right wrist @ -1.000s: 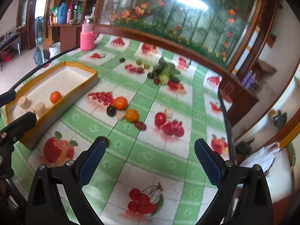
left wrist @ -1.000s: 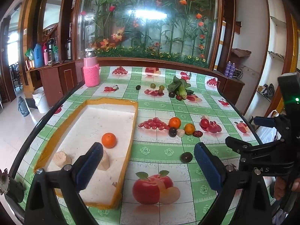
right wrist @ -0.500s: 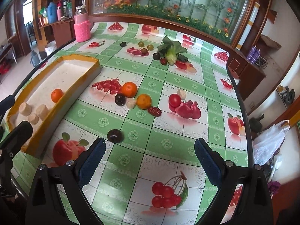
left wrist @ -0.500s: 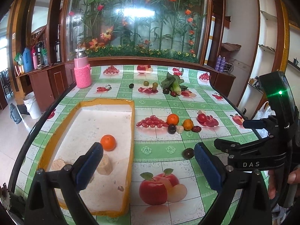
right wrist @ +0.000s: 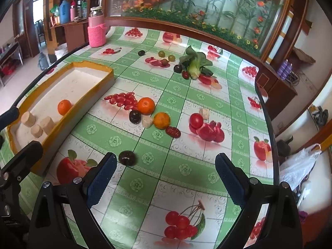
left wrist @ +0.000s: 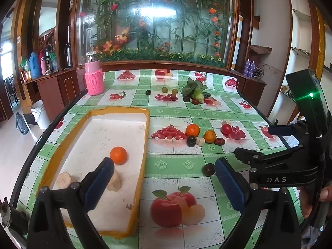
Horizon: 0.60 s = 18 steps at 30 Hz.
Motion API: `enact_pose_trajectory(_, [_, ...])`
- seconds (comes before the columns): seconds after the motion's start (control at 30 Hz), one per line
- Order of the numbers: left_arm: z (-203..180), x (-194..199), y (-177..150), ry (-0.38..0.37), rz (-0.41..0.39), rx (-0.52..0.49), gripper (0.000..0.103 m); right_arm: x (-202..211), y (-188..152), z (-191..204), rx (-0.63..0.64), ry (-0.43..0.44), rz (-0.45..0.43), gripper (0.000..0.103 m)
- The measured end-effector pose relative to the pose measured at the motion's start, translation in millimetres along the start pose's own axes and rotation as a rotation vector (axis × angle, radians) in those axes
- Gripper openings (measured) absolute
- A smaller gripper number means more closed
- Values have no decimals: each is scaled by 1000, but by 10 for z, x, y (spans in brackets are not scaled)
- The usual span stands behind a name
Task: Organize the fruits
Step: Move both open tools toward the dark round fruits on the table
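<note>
Right gripper [right wrist: 164, 174] released, empty, as is left gripper [left wrist: 164, 178]; one orange [left wrist: 118, 155] lies in the tray [left wrist: 145, 137] (task barely begun), dark plum [right wrist: 127, 157] at eleven o'clock, others beyond on table

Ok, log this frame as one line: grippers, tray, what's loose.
left gripper open, empty | right gripper open, empty | tray: one orange, tan blocks | nearest loose: dark plum

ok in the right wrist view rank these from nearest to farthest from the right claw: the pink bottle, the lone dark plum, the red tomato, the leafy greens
1. Dark plum, just ahead of the right claw, by its left finger.
2. Red tomato, mid-table, right of centre.
3. Leafy greens, far side of the table.
4. Pink bottle, far left edge.
</note>
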State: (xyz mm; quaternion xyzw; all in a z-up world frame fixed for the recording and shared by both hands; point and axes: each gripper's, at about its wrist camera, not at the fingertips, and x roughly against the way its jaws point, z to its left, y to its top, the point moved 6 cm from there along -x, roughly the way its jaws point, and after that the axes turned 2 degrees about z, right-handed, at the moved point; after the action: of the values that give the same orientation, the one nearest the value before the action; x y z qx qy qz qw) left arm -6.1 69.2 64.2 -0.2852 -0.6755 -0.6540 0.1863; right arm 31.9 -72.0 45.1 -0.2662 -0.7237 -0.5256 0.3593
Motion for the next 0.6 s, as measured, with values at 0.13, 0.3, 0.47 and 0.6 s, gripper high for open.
enact_pose_trajectory(0.13, [-43,-6,-16,18,10,0,99,-51,-3,-26,-6,45,2,96])
enact_pose_trajectory(0.3, [-17,-31,-34,45,31,16,99,-111,21,-71,-10,76,-3,96])
enact_pose_trajectory(0.47, [78,-18,-16,72,51,31,99,-173,74,-143,-22,113,-11,96])
enact_pose_trajectory(0.6, [201,-22,-13,103,74,49,99,-251,152,-177,-25,155,-25,96])
